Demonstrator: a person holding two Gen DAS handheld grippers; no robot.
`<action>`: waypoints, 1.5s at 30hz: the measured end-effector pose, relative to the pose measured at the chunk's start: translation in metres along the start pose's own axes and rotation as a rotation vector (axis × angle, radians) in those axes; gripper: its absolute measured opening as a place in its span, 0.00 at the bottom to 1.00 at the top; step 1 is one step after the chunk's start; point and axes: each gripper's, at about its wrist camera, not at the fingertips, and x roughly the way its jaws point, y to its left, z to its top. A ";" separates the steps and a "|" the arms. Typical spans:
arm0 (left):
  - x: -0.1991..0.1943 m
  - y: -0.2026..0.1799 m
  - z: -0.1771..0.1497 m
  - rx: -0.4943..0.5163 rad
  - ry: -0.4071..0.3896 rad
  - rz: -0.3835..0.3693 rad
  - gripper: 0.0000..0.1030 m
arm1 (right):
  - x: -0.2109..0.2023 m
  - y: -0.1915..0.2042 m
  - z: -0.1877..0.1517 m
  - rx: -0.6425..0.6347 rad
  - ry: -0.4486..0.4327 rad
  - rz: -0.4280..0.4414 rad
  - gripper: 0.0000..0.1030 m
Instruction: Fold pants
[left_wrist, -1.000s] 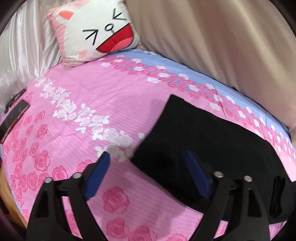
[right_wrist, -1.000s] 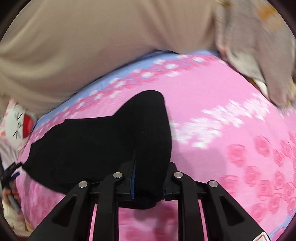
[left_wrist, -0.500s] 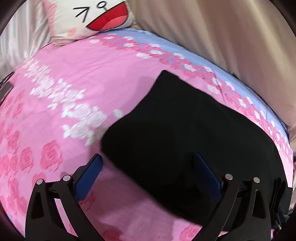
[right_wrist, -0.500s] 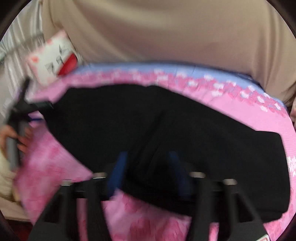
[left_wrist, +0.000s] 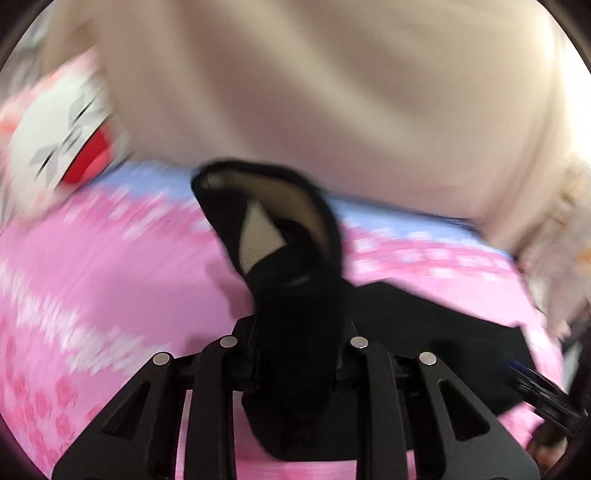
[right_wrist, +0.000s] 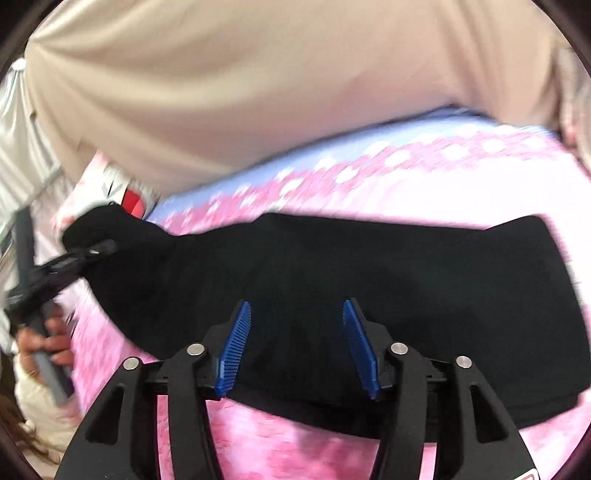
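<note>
The black pants (right_wrist: 369, 266) lie as a long band across the pink bed sheet (right_wrist: 461, 184). My left gripper (left_wrist: 297, 343) is shut on one end of the pants (left_wrist: 303, 288), and that end hangs raised above the sheet, showing a pale lining. In the right wrist view the left gripper (right_wrist: 107, 247) is at the far left, clamped on that end, with a hand (right_wrist: 44, 343) on its handle. My right gripper (right_wrist: 295, 332) hovers over the near edge of the pants. Its jaws are opening, the blue pads (right_wrist: 236, 343) stand apart, and the cloth lies under them unpinched.
A white and pink cartoon-face pillow (left_wrist: 62, 140) sits at the back left of the bed. A beige curtain (left_wrist: 332, 92) hangs along the far side. A blue floral border (right_wrist: 332, 162) runs along the sheet's far edge. The right gripper (left_wrist: 535, 384) shows at the lower right of the left wrist view.
The left gripper went from wide open over the pants to shut on one end and lifted it. The right gripper let go of the fold it held and opened.
</note>
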 end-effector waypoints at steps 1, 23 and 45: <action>-0.006 -0.025 0.004 0.047 -0.018 -0.036 0.24 | -0.011 -0.009 0.003 0.014 -0.029 -0.021 0.59; -0.004 -0.036 -0.039 0.103 0.013 0.203 0.95 | 0.017 -0.070 0.002 0.206 0.090 0.204 0.70; 0.042 -0.079 -0.062 0.161 0.128 0.068 0.95 | -0.071 -0.138 0.015 0.170 0.029 -0.157 0.16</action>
